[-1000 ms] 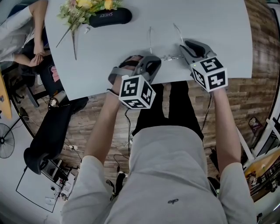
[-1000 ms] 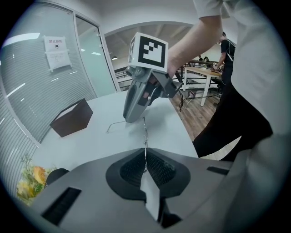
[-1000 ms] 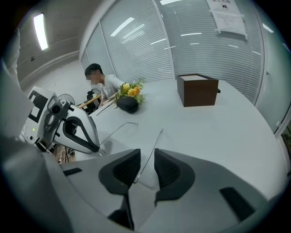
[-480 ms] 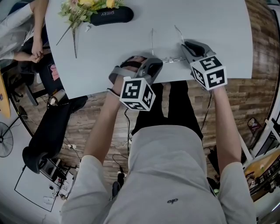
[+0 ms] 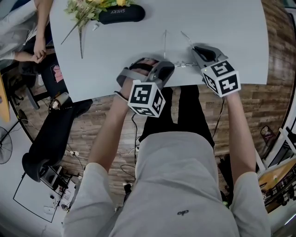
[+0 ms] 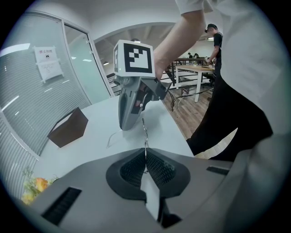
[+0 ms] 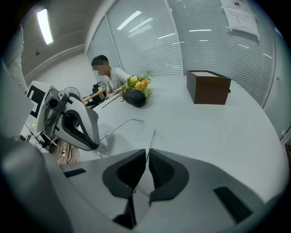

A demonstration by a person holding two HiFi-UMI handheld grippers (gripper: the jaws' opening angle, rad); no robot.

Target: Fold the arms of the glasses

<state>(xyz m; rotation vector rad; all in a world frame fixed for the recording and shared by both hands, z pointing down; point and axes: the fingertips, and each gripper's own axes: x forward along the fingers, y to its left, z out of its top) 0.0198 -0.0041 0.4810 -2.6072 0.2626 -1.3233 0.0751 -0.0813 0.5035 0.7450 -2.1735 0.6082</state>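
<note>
Wire glasses [image 5: 181, 64], at table [image 5: 222, 37] edge.
The left gripper [image 6: 145, 154] pinched the front; the right gripper [image 7: 148, 157] (jaws just closing) nipped one arm [image 7: 152, 139].

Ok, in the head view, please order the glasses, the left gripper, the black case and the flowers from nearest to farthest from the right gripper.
The right gripper has just been closing its jaws on the glasses.
1. glasses: one arm between its jaws.
2. left gripper: just left, holding the frame.
3. black case: far side, left.
4. flowers: left of the case.
</note>
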